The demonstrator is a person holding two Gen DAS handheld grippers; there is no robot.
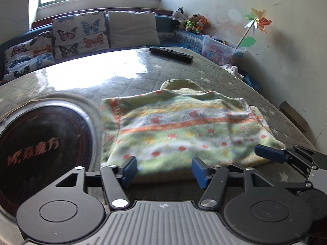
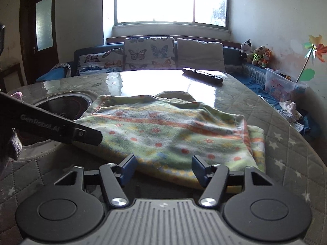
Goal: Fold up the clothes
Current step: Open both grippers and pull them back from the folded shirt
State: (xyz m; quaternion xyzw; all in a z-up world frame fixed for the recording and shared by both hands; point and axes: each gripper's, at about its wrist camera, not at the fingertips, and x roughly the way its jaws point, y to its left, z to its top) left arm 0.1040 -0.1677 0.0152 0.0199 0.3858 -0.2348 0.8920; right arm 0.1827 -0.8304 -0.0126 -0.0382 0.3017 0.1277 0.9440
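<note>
Both tongs wide, empty: left tongs (image 1: 163, 170), right tongs (image 2: 162, 168) at garment (image 1: 184, 130) near hem, lower centre. Next: pinch hem corners, fold away.

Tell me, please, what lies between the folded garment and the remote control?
Only bare, glossy quilted tabletop lies between the garment and remote, clearest in the right wrist view.

Bright window (image 2: 171, 2) above butterfly cushions (image 2: 150, 54); dark door (image 2: 38, 30) at left.
</note>
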